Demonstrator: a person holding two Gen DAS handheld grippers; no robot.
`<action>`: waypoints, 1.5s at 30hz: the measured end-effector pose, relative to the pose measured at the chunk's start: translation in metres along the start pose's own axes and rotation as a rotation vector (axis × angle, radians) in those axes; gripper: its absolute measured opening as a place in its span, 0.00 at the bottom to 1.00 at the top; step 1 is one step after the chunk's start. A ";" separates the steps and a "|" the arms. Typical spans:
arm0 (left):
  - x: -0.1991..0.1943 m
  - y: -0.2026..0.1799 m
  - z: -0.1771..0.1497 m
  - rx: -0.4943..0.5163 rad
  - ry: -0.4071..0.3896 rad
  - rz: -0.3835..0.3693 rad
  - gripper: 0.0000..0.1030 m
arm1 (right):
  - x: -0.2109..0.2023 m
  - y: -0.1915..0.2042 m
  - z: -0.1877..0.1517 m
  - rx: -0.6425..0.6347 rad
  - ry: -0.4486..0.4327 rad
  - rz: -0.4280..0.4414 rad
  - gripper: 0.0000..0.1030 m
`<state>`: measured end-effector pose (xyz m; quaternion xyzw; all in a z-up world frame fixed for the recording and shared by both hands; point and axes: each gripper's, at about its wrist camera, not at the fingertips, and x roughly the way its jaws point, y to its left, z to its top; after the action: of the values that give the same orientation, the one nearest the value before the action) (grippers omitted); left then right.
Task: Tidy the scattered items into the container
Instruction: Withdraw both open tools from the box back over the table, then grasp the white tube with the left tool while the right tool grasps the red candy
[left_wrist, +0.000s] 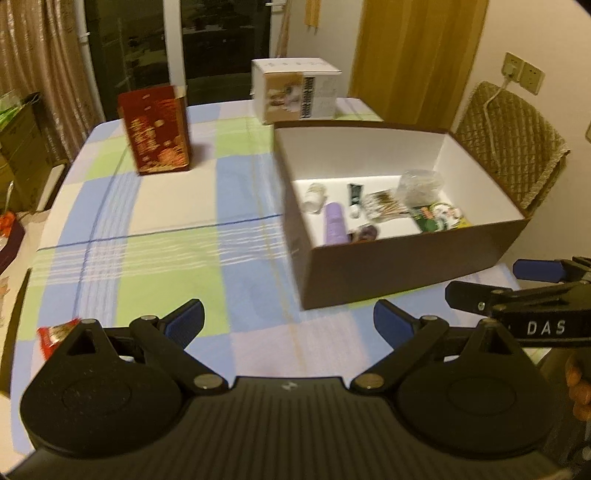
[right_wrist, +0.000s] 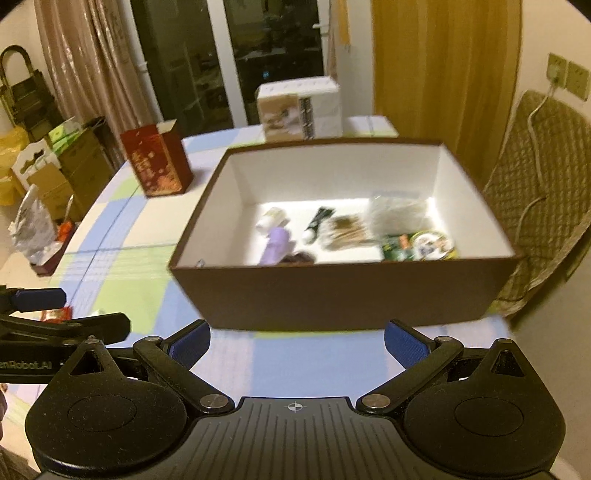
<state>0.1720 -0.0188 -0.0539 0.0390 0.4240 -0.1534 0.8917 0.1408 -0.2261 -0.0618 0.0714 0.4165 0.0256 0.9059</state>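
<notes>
The checked blue, green and white tablecloth (left_wrist: 155, 206) spreads ahead of both claws, and on it, ahead and to the right of the left gripper (left_wrist: 289, 322), sits the open brown cardboard box with a white lining (left_wrist: 406, 262), the task's container; from the right gripper (right_wrist: 297, 338) the same box lies straight ahead, its near wall just beyond the fingertips. Both claws are released, jaws spread wide with nothing between the blue pads. Farther off stand a dark red upright carton with gold print (left_wrist: 157, 129) to the left and a white printed carton (left_wrist: 295, 90) behind the box. Inside the box lie a lilac cylindrical bottle (left_wrist: 335, 223), a clear crumpled plastic bag (left_wrist: 419, 186), a green printed packet (left_wrist: 439, 218) and other small bits too blurred to name. The smallest piece, a red foil wrapper (left_wrist: 55, 334), rests on the cloth just beside the left claw's left finger, apparently the last stray item. To finish well, the left claw should probably swing left, come down flat over the wrapper, pinch it by an edge and lift before carrying it over the rim. The left view shows the wrapper clearly; the right view gives only a red sliver behind the other claw's arm, but looks deeper into the box.
</notes>
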 end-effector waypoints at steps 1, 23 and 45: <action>-0.001 0.008 -0.004 -0.006 0.003 0.009 0.94 | 0.004 0.005 -0.001 -0.004 0.011 0.007 1.00; 0.035 0.134 -0.066 0.197 0.054 -0.029 0.74 | 0.088 0.047 -0.030 -0.076 0.202 0.085 1.00; 0.088 0.160 -0.071 0.129 0.213 -0.059 0.28 | 0.098 0.047 -0.033 -0.114 0.222 0.106 1.00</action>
<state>0.2203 0.1261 -0.1763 0.0998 0.5065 -0.2015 0.8324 0.1803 -0.1655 -0.1493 0.0385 0.5077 0.1047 0.8543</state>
